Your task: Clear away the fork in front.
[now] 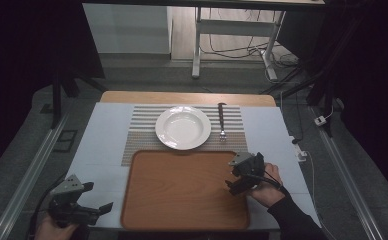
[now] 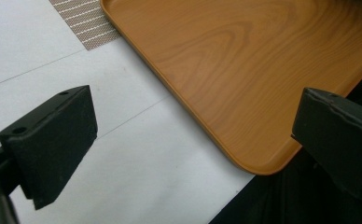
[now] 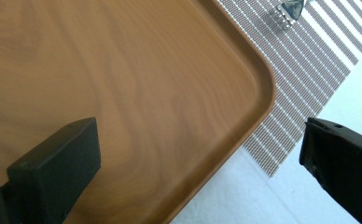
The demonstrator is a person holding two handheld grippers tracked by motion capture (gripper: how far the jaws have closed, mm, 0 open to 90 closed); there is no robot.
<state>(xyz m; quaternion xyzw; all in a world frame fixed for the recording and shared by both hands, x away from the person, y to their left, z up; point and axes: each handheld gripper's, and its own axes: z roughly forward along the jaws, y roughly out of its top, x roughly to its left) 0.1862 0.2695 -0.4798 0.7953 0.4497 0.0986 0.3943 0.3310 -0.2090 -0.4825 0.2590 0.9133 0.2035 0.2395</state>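
An empty wooden tray [image 1: 182,190] lies at the near middle of the white table. Beyond it a white plate [image 1: 183,127] rests on a striped placemat [image 1: 142,135], with a fork [image 1: 222,122] to the plate's right. My left gripper [image 1: 94,199] is open at the table's near left corner, just left of the tray; its jaws frame the tray's [image 2: 244,70] near left corner. My right gripper [image 1: 236,175] is open over the tray's right edge, jaws straddling the tray's [image 3: 123,93] far right corner. The fork's tines [image 3: 288,11] show at the top of the right gripper view.
The table's front edge runs just below the tray, with a dark drop past it [image 2: 286,200]. Metal rails [image 1: 32,170] flank the table on the floor. A white desk frame [image 1: 232,30] and cables stand behind.
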